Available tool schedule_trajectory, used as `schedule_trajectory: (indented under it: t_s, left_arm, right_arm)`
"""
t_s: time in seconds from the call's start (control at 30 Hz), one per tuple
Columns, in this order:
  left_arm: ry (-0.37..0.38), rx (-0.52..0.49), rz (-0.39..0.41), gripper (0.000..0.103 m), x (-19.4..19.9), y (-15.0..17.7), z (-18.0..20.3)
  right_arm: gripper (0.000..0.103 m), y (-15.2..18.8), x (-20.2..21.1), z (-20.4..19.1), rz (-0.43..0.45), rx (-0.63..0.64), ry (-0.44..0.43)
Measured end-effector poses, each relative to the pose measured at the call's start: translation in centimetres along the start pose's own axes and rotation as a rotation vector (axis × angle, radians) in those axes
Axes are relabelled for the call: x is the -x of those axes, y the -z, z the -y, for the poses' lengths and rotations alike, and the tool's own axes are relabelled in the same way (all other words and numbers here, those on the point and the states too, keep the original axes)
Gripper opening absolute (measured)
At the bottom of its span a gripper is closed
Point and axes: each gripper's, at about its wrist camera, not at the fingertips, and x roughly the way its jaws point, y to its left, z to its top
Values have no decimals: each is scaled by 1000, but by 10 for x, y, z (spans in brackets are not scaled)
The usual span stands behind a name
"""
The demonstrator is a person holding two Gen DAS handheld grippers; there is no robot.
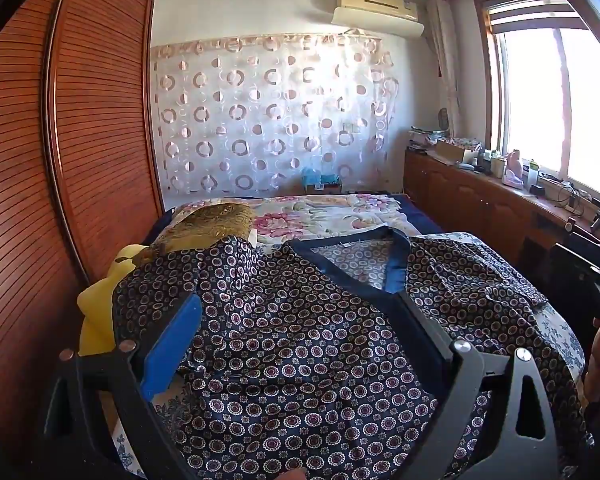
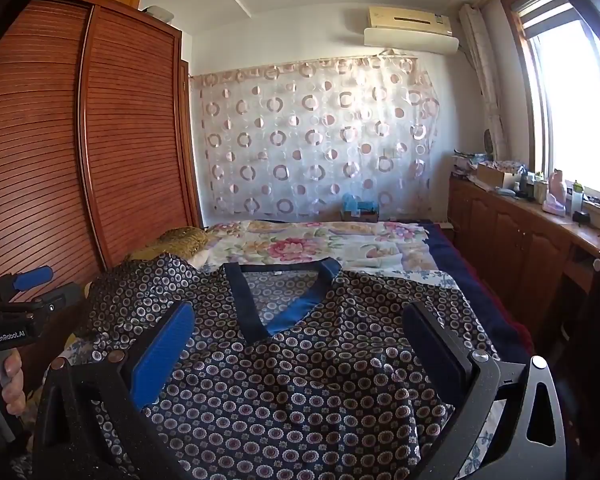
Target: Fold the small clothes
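Shirt (image 2: 284, 364) flat, collar toward far curtain (image 2: 316, 140).

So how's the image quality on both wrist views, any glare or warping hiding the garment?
Left wrist view: the window is blown out white, the wardrobe bows from fisheye, and the patterned top is sharp and evenly lit. Right wrist view: the same window glare, a curved wardrobe and dark corners, but the top's blue V-neck stays clear.

Left gripper (image 1: 304, 328) jaws wide apart, tilted slightly downward, nothing clamped. Right gripper (image 2: 300, 340) likewise spread wide, nothing clamped. Left hand (image 2: 4, 380) wrapped around its handle.
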Motion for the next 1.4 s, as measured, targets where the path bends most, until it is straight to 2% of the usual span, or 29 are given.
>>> schedule_trajectory:
  t_s: [1.4]
  left_arm:
    - [1,-10,13,95,4,-6,4]
  right_arm:
    - [103,-1,2,-3,5,-5,-5]
